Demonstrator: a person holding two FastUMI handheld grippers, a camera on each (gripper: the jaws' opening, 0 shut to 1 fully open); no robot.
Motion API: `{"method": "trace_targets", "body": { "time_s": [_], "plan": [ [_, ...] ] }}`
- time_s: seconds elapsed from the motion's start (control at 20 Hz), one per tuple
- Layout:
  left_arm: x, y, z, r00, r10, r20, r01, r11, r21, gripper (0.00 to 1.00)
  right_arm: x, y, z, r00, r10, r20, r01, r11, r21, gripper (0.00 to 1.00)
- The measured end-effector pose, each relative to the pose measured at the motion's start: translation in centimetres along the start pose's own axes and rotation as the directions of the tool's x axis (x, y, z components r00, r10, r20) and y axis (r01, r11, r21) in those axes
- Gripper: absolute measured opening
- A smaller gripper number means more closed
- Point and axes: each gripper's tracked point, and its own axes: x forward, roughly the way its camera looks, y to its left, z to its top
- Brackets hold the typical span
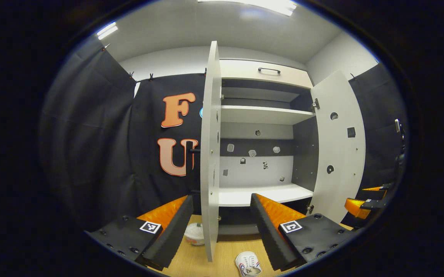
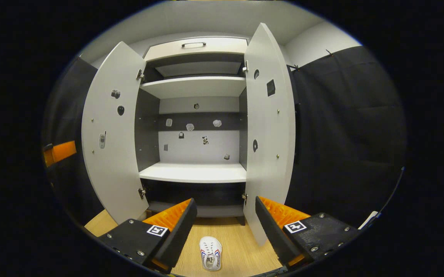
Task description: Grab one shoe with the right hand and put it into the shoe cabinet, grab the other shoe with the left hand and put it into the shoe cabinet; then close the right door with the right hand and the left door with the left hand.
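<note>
Left gripper (image 1: 222,227): fingers spread wide, nothing held between them. The edge of the left door (image 1: 210,154) stands in the gap between the fingers, seen nearly edge-on; contact with either finger cannot be confirmed. On the wooden floor (image 1: 225,254) below, one white shoe (image 1: 248,264) lies just inside the right-hand finger. A second white object (image 1: 195,234), probably the other shoe, sits on the far side of the door's edge, partly hidden by it. Beyond the fingers, the cabinet (image 1: 262,127) stands open, its lower shelf (image 1: 260,193) and upper shelf (image 1: 262,114) bare. The right door (image 1: 339,150) is swung out wide. The other gripper (image 1: 366,202) shows at the right edge of the left gripper view, beside that door; its opening cannot be judged there.

Right gripper (image 2: 225,229): fingers spread wide, holding nothing. One white shoe (image 2: 210,253) with red and blue side markings lies on the floor (image 2: 241,250) between and below the fingers, apart from both, toe towards the cabinet (image 2: 197,127). The right door (image 2: 270,134) hangs open just past the right-hand finger; the left door (image 2: 110,134) is swung out on the opposite side. The lower shelf (image 2: 195,172) carries no shoe. Small pale marks dot the cabinet's back wall (image 2: 198,146).
</note>
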Motion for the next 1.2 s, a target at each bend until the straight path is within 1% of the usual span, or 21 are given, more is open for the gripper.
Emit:
{"method": "trace_targets", "body": {
  "time_s": [0.1,0.25,0.35,0.45,0.55,0.75,0.9,1.1,1.15,1.2],
  "plan": [
    [0.0,0.3,-0.3,1.000,0.007,-0.008,-0.007,1.000,0.002,0.97,0.8,0.2,-2.9,0.998,0.002,-0.055,-0.002,1.000,-0.002,0.94],
    [0.0,0.9,-0.7,1.000,0.025,-0.016,-0.025,1.000,0.005,0.97,2.0,0.7,-7.1,0.994,0.015,-0.109,-0.018,1.000,-0.026,0.94],
    [0.1,1.2,-1.1,0.999,0.035,-0.025,-0.035,0.999,0.008,0.97,3.1,0.9,-10.5,0.985,0.021,-0.170,-0.028,0.999,-0.036,0.94],
    [0.0,1.4,-1.3,0.999,0.042,-0.029,-0.042,0.999,0.012,0.97,3.7,1.4,-13.8,0.975,0.041,-0.218,-0.043,0.999,-0.004,0.94],
    [0.0,1.7,-1.5,0.998,0.051,-0.032,-0.050,0.999,0.021,0.97,4.9,1.2,-16.8,0.965,0.040,-0.260,-0.041,0.999,0.002,0.94],
    [0.0,2.3,-2.4,0.996,0.069,-0.052,-0.067,0.997,0.036,0.97,6.7,1.0,-22.8,0.936,0.041,-0.350,-0.046,0.999,-0.006,0.94],
    [0.0,2.7,-2.8,0.994,0.087,-0.066,-0.083,0.995,0.054,0.97,8.0,1.0,-27.0,0.907,0.046,-0.419,-0.035,0.999,0.033,0.95],
    [0.2,2.7,-3.8,0.992,0.087,-0.092,-0.081,0.995,0.060,0.97,9.5,0.3,-31.1,0.872,0.034,-0.489,-0.016,0.999,0.040,0.93],
    [0.2,2.7,-4.0,0.991,0.088,-0.097,-0.082,0.995,0.063,0.94,9.7,0.3,-31.9,0.862,0.038,-0.506,-0.017,0.999,0.046,0.93],
    [0.3,2.7,-4.1,0.991,0.090,-0.099,-0.083,0.994,0.065,0.97,10.1,0.3,-32.9,0.852,0.040,-0.522,-0.015,0.999,0.052,0.92]
  ]
}}
